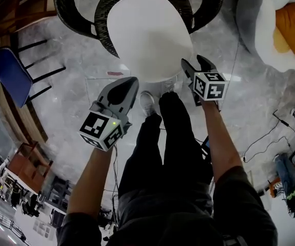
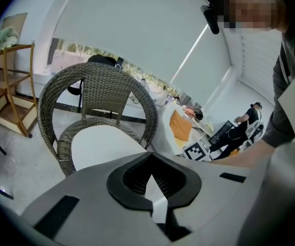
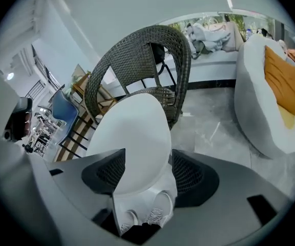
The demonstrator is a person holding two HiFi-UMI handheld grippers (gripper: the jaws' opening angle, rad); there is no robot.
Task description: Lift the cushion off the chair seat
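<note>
Far left, a blue chair (image 1: 4, 73) stands on the grey floor (image 1: 76, 101). The left gripper (image 1: 129, 82) is held in front of the wicker chair (image 1: 76, 9), its jaws closed together with nothing between them, short of the cushion. The white cushion (image 1: 150, 35) lies flat on the wicker chair's seat. The right gripper (image 1: 196, 65) sits just beside the cushion's front right edge, jaws spread wide. The cushion's near end shows in the gap, but the pads are not pressing it. Far right, a white beanbag (image 1: 250, 19) carries an orange pad (image 1: 293, 24).
</note>
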